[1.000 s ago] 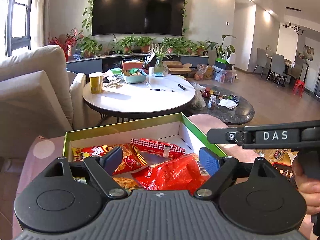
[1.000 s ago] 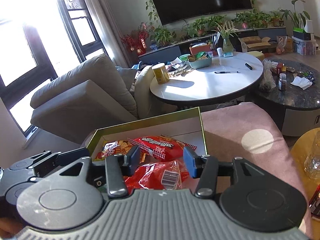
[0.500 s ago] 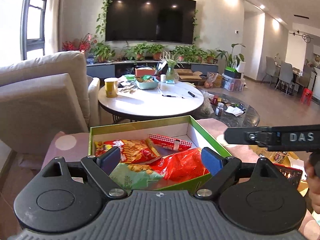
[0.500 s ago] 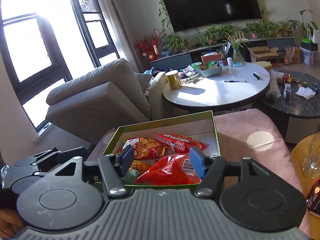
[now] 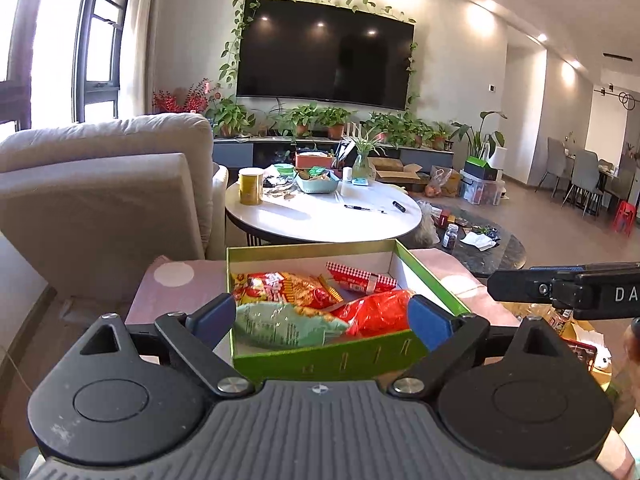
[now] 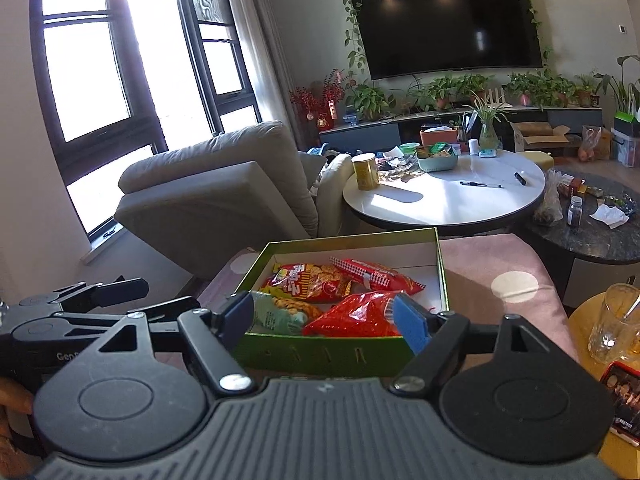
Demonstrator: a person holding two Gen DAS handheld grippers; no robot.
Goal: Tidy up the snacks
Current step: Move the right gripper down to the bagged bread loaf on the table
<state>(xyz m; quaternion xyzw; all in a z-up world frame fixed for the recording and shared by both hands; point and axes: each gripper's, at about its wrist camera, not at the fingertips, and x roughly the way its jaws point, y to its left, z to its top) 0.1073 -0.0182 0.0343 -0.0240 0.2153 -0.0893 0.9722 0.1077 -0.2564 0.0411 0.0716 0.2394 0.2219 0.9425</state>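
Snacks lie packed in a green box (image 5: 340,356) on a pink spotted cushion (image 6: 500,264) as two handheld claws hang just short of its near wall. Left gripper (image 5: 320,318) spreads its blue pads (image 5: 424,320) wider, nothing between them; the pads press on nothing. Right gripper (image 6: 324,318) stands part open, its pads (image 6: 412,326) also empty, framing the box's near edge. Inside, a pale green bag (image 5: 288,326) lies in the near left corner, a glossy red bag (image 6: 356,314) beside it against the near wall. Behind them rest an orange-and-red snack bag (image 6: 312,280) and a red checked packet (image 6: 372,272) toward the far wall; the far right corner shows bare white floor. Beyond the cushion stands a round white table (image 6: 444,200) bearing a yellow tin (image 6: 365,171) at its left edge and a pen (image 6: 480,185), with a beige armchair (image 6: 216,196) to the left. A drinking glass (image 6: 614,322) stands at right on a yellow surface.
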